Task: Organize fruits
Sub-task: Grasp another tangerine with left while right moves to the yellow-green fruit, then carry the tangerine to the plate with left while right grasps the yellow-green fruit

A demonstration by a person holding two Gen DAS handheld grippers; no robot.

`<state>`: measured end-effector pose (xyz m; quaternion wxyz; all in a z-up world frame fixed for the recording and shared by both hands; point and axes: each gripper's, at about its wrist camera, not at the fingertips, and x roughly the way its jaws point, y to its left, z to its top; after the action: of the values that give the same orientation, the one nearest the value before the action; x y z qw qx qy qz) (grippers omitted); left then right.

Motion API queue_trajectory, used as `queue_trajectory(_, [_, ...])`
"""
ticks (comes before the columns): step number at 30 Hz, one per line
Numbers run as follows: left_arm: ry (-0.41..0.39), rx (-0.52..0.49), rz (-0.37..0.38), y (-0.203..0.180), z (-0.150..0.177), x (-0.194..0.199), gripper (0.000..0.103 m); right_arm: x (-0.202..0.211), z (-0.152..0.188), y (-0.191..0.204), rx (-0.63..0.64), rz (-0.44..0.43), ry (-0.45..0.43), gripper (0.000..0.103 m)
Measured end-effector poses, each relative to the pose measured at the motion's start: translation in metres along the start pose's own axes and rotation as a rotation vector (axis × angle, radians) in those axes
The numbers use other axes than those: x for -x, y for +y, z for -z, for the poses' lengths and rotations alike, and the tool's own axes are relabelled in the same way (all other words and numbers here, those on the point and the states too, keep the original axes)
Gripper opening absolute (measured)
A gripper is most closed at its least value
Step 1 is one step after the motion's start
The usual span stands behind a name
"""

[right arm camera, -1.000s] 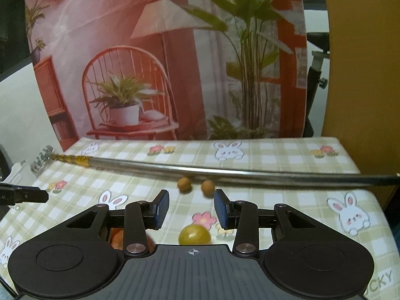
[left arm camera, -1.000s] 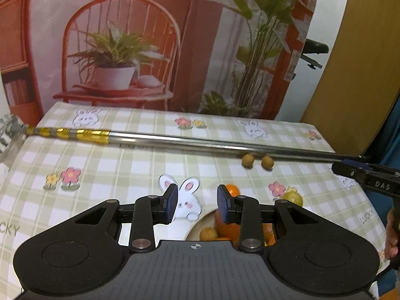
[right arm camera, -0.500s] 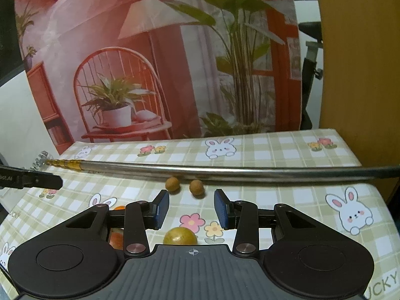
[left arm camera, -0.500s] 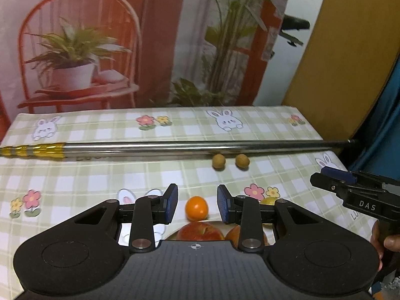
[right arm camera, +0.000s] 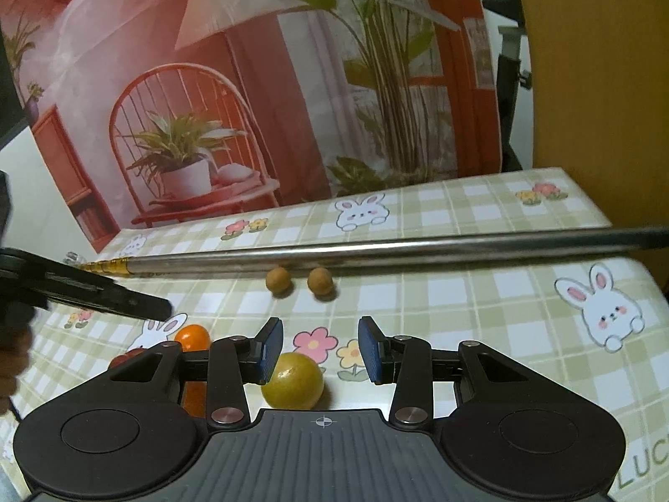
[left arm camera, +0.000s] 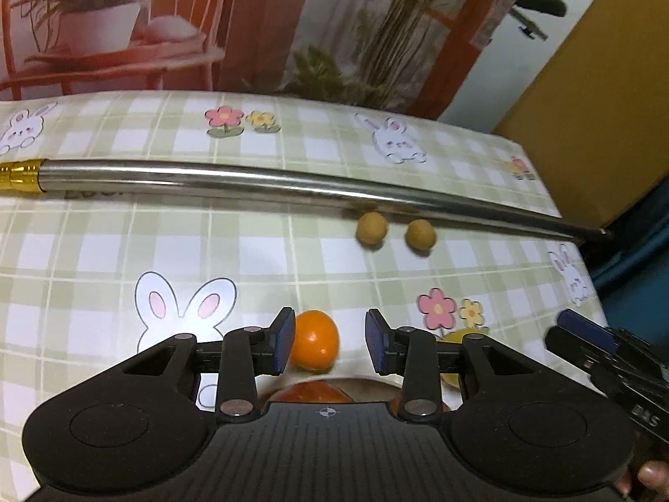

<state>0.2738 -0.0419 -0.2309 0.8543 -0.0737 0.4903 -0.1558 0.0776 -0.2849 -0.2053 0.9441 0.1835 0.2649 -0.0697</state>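
The left gripper [left arm camera: 326,345] hangs over the near part of the table [left arm camera: 104,230], jaws apart by a modest gap and gripping nothing; they have just been opening a little. Seen from its wrist camera, a small orange [left arm camera: 314,341] sits in that gap, close to the left pad and clear of the right one, and it seems to lie on the cloth beyond the tips rather than between them. Just below it a plate [left arm camera: 368,385] rim shows, with a red fruit [left arm camera: 313,391] on it, mostly hidden by the gripper body.

The right gripper [right arm camera: 318,349] is likewise part open and empty. A yellow fruit [right arm camera: 292,380] lies under its gap, nearer the left pad, on the cloth.

The step in hand looks like an approach: each gripper lines up on one loose fruit, neither yet grasped. Next, I judge, the left should drop further and centre on the orange before closing, since the gap leaves little spare room. The right needs the same on the yellow fruit. Both fruits are round and may roll if nudged off-centre.

Farther out, two brown balls [right arm camera: 299,281] lie apart from each other against a long metal rod [right arm camera: 376,251] that crosses the table.
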Motion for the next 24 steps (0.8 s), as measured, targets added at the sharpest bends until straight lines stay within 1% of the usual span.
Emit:
queue_trajectory(7, [0.048,0.002,-0.011,0.005,-0.002,-0.021,0.04,-0.003,0.003,-0.006,-0.025,0.005,0.016,0.038])
queue_trajectory(11, [0.067,-0.022,-0.032,0.005,0.0,-0.031,0.04,-0.006,0.003,-0.009,-0.039,-0.001,0.026,0.038])
queue_trajectory(14, [0.083,-0.045,-0.033,0.003,0.0,-0.035,0.039,-0.008,0.004,-0.009,-0.041,-0.005,0.033,0.038])
queue_trajectory(19, [0.065,-0.088,-0.048,-0.001,0.005,-0.031,0.037,-0.011,0.006,-0.008,-0.046,-0.009,0.047,0.038])
queue_trajectory(24, [0.01,-0.115,-0.039,-0.002,0.008,-0.016,0.037,-0.019,0.009,-0.007,-0.055,-0.022,0.082,0.038])
